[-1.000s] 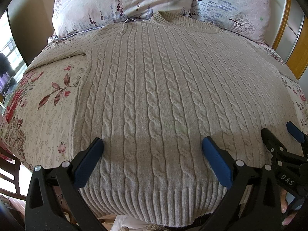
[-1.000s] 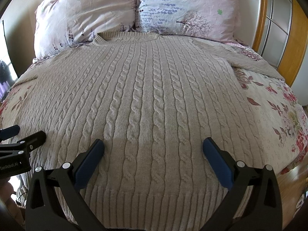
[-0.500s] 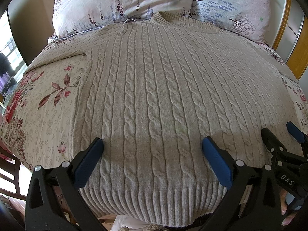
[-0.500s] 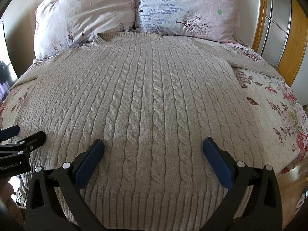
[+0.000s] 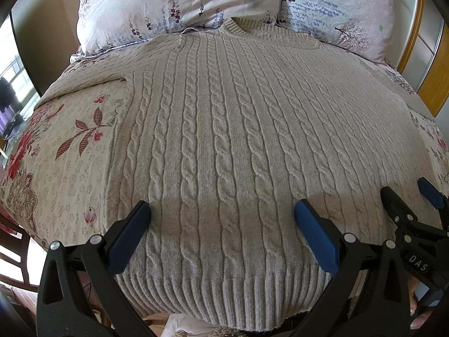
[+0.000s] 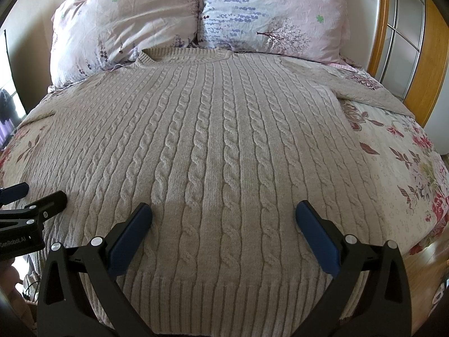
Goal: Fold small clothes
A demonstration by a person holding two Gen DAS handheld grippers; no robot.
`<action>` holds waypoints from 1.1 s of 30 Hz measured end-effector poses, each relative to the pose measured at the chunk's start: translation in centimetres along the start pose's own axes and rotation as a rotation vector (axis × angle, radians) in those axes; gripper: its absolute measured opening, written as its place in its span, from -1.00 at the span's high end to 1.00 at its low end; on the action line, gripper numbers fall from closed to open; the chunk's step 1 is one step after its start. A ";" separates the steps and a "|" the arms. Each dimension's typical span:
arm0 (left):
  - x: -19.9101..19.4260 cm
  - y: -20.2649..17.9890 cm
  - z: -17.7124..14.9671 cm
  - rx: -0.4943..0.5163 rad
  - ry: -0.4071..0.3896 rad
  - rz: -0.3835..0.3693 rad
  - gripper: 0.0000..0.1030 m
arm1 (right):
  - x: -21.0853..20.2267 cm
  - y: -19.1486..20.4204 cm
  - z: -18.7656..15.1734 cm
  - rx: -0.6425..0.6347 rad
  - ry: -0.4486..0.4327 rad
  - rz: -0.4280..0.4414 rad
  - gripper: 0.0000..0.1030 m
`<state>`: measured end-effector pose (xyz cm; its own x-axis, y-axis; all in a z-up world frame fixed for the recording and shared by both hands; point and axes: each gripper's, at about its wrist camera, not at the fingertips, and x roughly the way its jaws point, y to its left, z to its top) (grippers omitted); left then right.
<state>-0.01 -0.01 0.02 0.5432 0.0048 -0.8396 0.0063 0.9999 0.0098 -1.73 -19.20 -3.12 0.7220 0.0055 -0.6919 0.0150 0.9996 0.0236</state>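
Nothing has changed over the last second: both views match the earlier ones, with the tools in the same place and the sweater undisturbed. My judgement is that folding has not begun and the person is pausing to pick a grasp.

The left gripper hovers with its blue pads wide apart, holding nothing, above the near part of the sweater. The right gripper is likewise spread wide and empty, just to the right of the left one; each shows at the edge of the other's view.

The sweater lies flat and face up on the bed, spread ahead of both tools. Its ribbed hem is the nearest edge, directly below the fingers and draped slightly over the bed's front edge. The collar is farthest ahead, touching the pillows. One sleeve runs out ahead and to the left, the other sleeve ahead and to the right.

Bare bedspread shows left of the left tool and right of the right tool, so there is room to draw sleeves inward or swing the sides over. Ahead, the pillows limit any push forward. A wooden frame stands far right, well apart from the tools. The hem looks the easiest edge to pinch from here.
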 end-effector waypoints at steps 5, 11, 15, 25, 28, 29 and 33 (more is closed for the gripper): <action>0.0 0.0 0.0 0.001 0.001 0.000 -0.97 | 0.0 -0.1 0.4 -0.012 0.005 0.009 -0.97; 0.0 0.3 0.2 0.010 0.013 -0.004 -0.97 | 0.3 -0.1 0.8 -0.043 0.031 0.023 -0.97; 0.2 0.2 0.7 0.028 0.029 -0.014 -0.97 | 0.4 -0.1 0.8 -0.084 0.030 0.053 -0.97; 1.1 0.8 2.1 0.103 -0.037 -0.076 -0.97 | 0.9 -3.1 3.6 -0.029 0.026 0.218 -0.97; 1.4 1.7 3.5 0.083 -0.055 -0.111 -0.97 | 0.8 -7.3 6.7 0.111 -0.022 0.210 -0.92; 1.4 2.1 4.2 0.074 -0.064 -0.124 -0.97 | 0.9 -9.0 7.9 0.158 -0.045 0.184 -0.84; 1.4 3.1 6.6 0.049 -0.103 -0.131 -0.97 | 2.7 -15.8 11.7 0.335 -0.070 0.041 -0.53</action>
<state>6.33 3.07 2.48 0.6179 -0.1296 -0.7755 0.1225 0.9901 -0.0678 8.02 -35.31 3.08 0.7723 0.0315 -0.6345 0.2032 0.9340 0.2938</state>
